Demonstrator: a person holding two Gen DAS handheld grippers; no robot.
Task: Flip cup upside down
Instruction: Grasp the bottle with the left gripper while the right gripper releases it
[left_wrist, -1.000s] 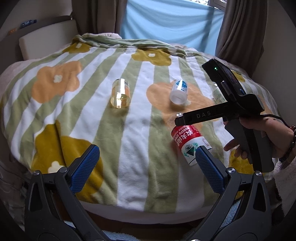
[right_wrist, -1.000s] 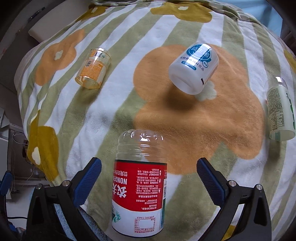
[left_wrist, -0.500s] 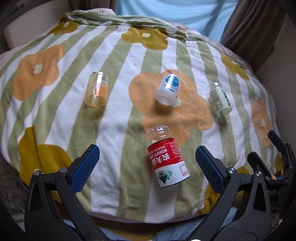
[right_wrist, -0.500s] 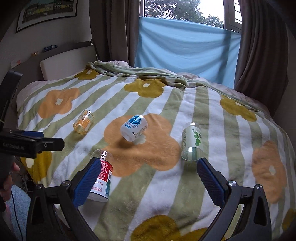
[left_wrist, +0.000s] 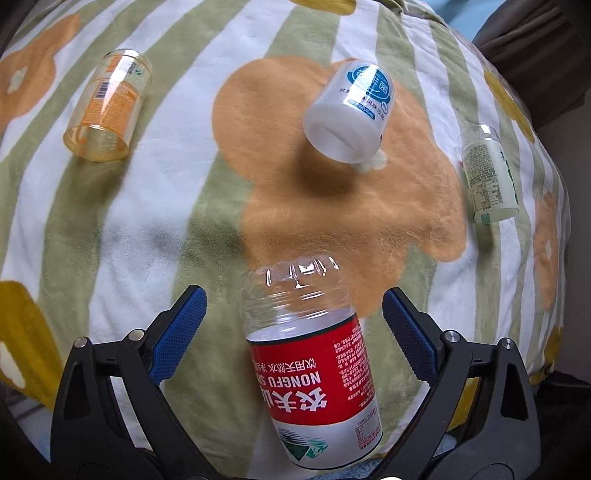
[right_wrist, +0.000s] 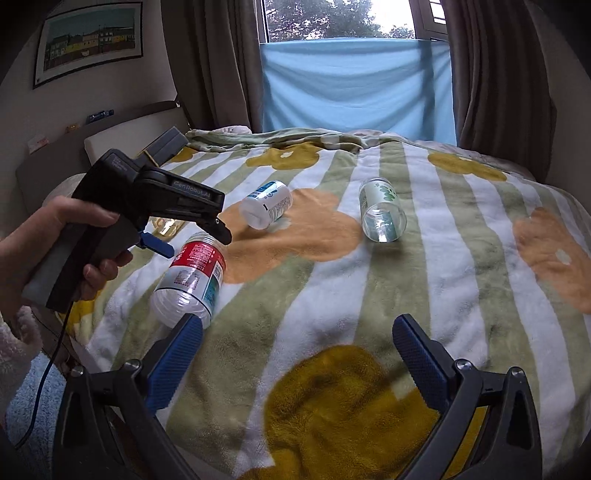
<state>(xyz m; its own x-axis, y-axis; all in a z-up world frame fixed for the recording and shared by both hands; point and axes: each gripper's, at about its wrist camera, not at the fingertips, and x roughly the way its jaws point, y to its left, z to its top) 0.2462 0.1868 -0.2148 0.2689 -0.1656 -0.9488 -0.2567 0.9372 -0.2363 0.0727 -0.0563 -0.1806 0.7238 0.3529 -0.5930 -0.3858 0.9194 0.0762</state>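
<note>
Directly ahead, the red-labelled cup (left_wrist: 314, 373) lies on its side near the front edge of the striped blanket (left_wrist: 159, 221), clear base pointing away from us. We hold our left gripper (left_wrist: 293, 332) wide open around it, blue pads either side and not touching, probably lined up to close on it. Our right gripper (right_wrist: 295, 360) hangs open and empty over bare blanket. Three more cups (left_wrist: 349, 116) lie tipped farther back.

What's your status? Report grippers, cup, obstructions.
Left gripper open, straddling red-label cup, no contact. Right gripper open, holding nothing. Cup lies on its side on blanket. Nothing in the way.
</note>
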